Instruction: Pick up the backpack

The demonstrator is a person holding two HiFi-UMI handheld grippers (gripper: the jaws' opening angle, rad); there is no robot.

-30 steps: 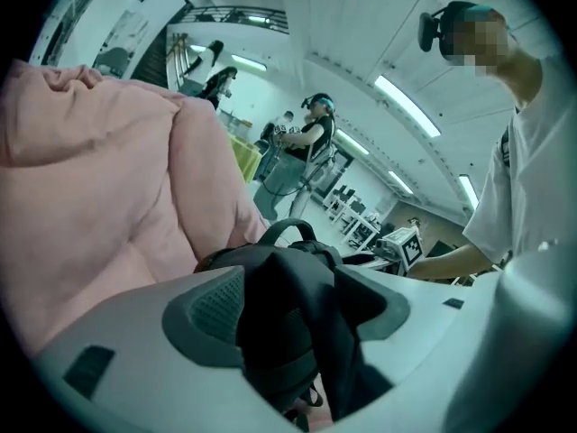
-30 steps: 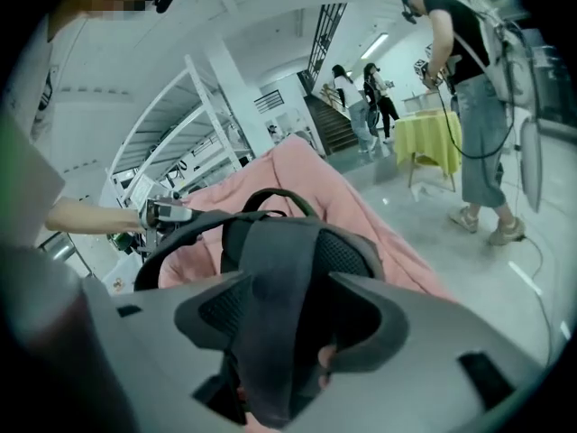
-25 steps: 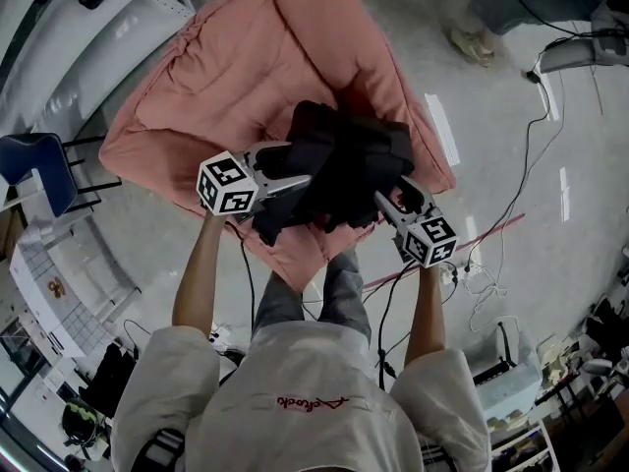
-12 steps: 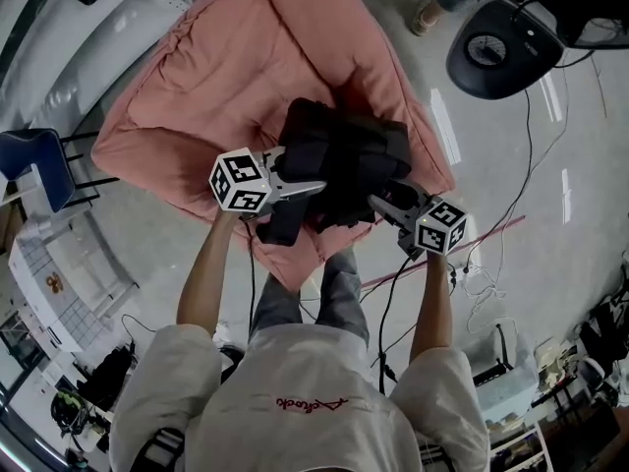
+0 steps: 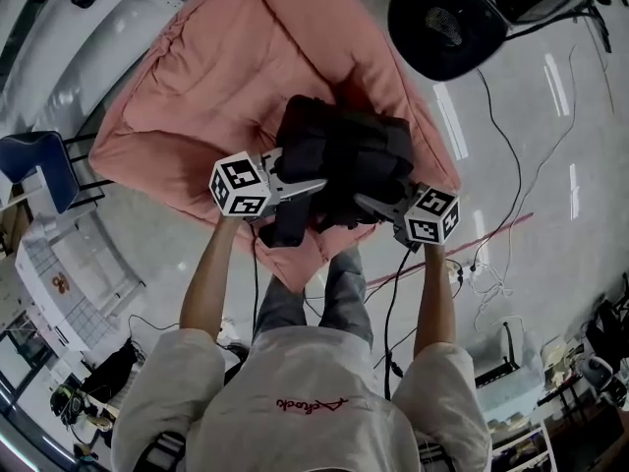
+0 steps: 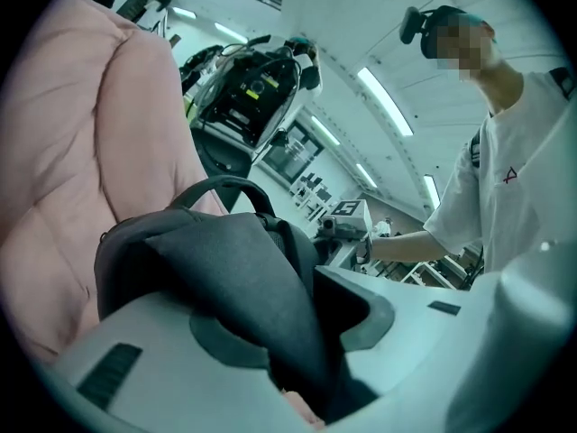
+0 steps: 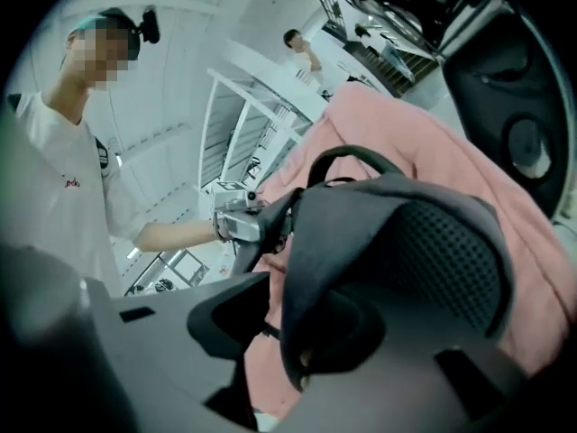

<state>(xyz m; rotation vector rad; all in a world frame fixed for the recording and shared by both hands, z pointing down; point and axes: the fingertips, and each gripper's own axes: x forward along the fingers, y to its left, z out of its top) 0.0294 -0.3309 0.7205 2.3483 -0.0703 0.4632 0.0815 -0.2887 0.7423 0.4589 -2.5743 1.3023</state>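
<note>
A black backpack [image 5: 344,150] lies on a big pink cushion [image 5: 226,77] on the floor. My left gripper [image 5: 313,187] is at its left side and my right gripper [image 5: 366,203] at its right side, both pointing into it. In the left gripper view a dark grey strap [image 6: 243,269] runs between the jaws of the left gripper [image 6: 297,323], which are closing. In the right gripper view a padded mesh strap [image 7: 397,251] sits between the jaws of the right gripper [image 7: 288,323], also closing, with a gap still showing beside the left jaw.
A round black fan-like device [image 5: 447,13] stands on the floor past the cushion. Cables [image 5: 511,165] trail over the grey floor at the right. A blue chair [image 5: 39,165] is at the left. Shelving and clutter line the lower edges.
Both grippers have pushed in against the backpack and their jaws have narrowed around straps. The right gripper swung inward to the left. The view shifted, bringing the round black device into sight.
</note>
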